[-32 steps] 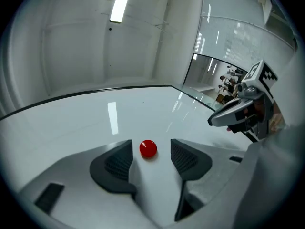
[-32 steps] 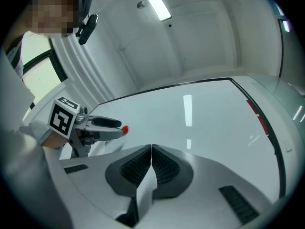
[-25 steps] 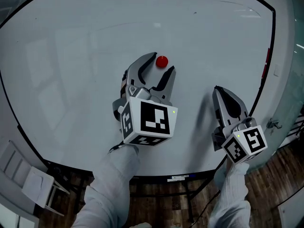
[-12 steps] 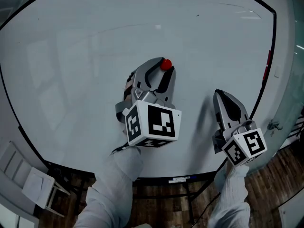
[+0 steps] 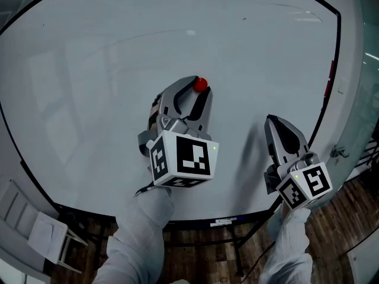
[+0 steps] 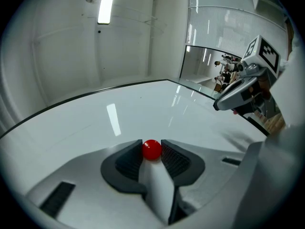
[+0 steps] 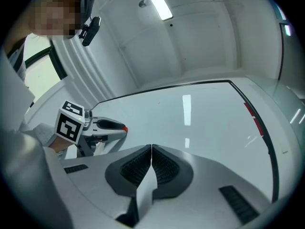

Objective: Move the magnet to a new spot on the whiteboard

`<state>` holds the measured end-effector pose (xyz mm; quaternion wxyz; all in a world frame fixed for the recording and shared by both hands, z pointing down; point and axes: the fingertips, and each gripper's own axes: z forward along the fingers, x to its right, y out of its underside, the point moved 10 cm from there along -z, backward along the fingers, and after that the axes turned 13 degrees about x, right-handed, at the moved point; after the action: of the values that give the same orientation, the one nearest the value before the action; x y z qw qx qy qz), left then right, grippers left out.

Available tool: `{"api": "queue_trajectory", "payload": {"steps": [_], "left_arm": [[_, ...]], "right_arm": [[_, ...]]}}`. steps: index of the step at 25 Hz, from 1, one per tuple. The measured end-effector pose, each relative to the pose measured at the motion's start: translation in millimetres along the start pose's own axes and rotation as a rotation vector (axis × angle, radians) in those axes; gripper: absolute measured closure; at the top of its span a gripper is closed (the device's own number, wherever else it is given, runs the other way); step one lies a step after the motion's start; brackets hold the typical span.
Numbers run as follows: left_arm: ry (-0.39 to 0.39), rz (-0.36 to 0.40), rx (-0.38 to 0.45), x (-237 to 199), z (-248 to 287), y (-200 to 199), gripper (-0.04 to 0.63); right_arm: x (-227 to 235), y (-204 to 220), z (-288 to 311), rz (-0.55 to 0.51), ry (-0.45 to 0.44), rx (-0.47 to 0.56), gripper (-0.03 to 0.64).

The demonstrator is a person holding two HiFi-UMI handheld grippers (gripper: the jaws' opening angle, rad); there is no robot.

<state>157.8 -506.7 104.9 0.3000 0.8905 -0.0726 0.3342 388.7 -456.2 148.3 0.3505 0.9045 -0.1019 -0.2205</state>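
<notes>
A second ago my left fingers (image 5: 175, 97) stood wide with the magnet (image 5: 201, 84) ahead of their tips; they have just been closing and now pinch it, one ribbed pad on each side of the small red ball. My right fingers (image 5: 285, 135) have kept their place.

Nearest me are my two white sleeves (image 5: 142, 229), rising past the whiteboard's lower frame edge (image 5: 177, 220). Above them are the marker cubes (image 5: 182, 158), then the fingers themselves, both pairs lying close over the whiteboard (image 5: 89, 70).

In the left gripper view the magnet (image 6: 152, 149) sits at the very tips, between the pads of the left fingers (image 6: 125, 161), resting on the white surface (image 6: 95, 123). In the right gripper view the right fingers (image 7: 167, 168) are pressed together with nothing between them; they lie well apart from the magnet, to its right and nearer the lower frame.

The magnet is about mid-board. Bare white runs wide to its left and beyond it, up to the far black frame (image 6: 119, 86). To the right there is less room: past my right fingers the black frame (image 5: 334, 58) curves in, with a red strip (image 5: 327, 87) on it, and wooden floor (image 5: 355, 188) beyond.
</notes>
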Motion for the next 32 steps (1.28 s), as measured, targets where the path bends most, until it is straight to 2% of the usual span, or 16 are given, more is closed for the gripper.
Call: {"api": "queue_trajectory", "payload": {"steps": [6,13,21,32], "left_arm": [[0.006,-0.065,0.115,-6,-13,-24,0.472],[0.056,-0.088,0.133,-16,-32,-31,0.472],[0.069,-0.117,0.102,-35,-71,-20,0.471],[0.036,-0.128,-0.023,-79,-139,23,0.471]], "right_arm": [[-11,0,-8,0.005,0.037,-0.043,0.589],[-36,-16,-16,-0.008,0.069,-0.063,0.59],[-79,-26,-19,-0.008,0.078,-0.091,0.589],[-141,-8,1,0.071,0.044,-0.103,0.589]]}}
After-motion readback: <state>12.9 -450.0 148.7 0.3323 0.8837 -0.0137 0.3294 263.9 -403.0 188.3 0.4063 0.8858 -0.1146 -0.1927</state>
